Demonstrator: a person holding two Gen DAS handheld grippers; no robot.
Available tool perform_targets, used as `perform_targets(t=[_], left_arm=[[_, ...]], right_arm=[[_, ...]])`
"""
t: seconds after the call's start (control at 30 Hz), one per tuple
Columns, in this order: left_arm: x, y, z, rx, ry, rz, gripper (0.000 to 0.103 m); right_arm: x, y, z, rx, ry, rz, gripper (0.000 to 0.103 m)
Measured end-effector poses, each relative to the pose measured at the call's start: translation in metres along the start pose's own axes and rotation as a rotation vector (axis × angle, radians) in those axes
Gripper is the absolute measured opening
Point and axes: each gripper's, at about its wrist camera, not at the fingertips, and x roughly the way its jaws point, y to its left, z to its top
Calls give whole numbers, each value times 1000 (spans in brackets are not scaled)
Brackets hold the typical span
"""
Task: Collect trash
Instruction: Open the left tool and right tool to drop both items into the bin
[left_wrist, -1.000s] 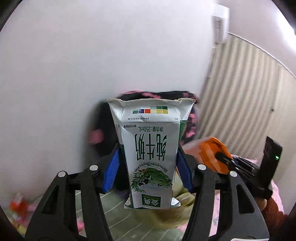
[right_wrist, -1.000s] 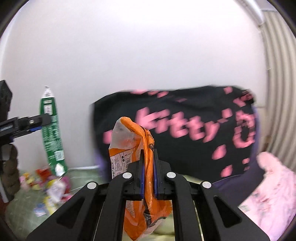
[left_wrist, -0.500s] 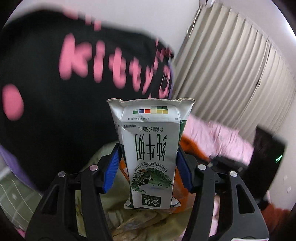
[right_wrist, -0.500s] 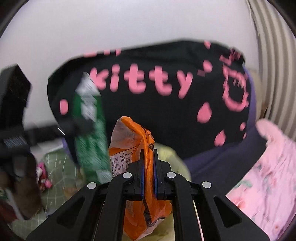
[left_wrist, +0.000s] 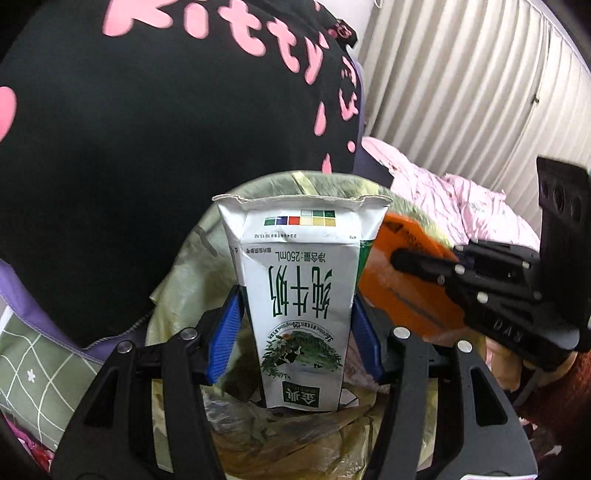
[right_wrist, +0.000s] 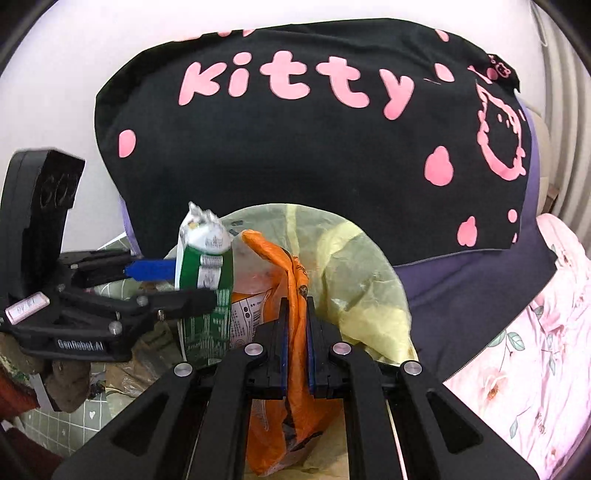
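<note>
Milk carton (left_wrist: 299, 295): matt printed paperboard, torn rim. Orange wrapper (right_wrist: 291, 295): glossy crinkled plastic. Yellow bag (right_wrist: 362, 280): thin translucent film. Black pillow (right_wrist: 314, 147): soft cloth.

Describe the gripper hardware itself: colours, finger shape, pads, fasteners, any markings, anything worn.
Both are matte black with angular, open-framed fingers and silver round screw heads. The left gripper has ribbed blue pads; the right gripper has thin blue pads too. Seen from the right wrist, the left body is printed "GenRobot.AI" in white and carries a small white label. A dark red sleeve shows behind the right gripper.
</note>
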Motion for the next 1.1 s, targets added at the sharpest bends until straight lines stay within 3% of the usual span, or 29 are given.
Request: perform_targets(t=[0.27,0.57,0.63,0.67,0.73,0.9,1.1], left_arm=[[8,5,5,-64,31,-56,53],[2,25,7,-187,69,-181,54],[-3,24,6,-182,73,-195,54],[-7,23,6,-175,70,-198,55],[-19,21,4,-169,50,-182,58],[-58,18,0,-182,-58,-110,67],[-110,27,-23,-200,-158,-20,69]], right_arm=[[-2,-7,-1,22,5,-17,8],[-7,-4,-3,28,-9,-40,9],[-9,-3,-3,22,-13,-66,16],[-10,-3,-3,21,-17,-74,27],[-15,-2,-4,25,-33,-75,33],[-31,4,-2,13,-75,-112,34],[-52,23,8,-3,-142,-117,37]])
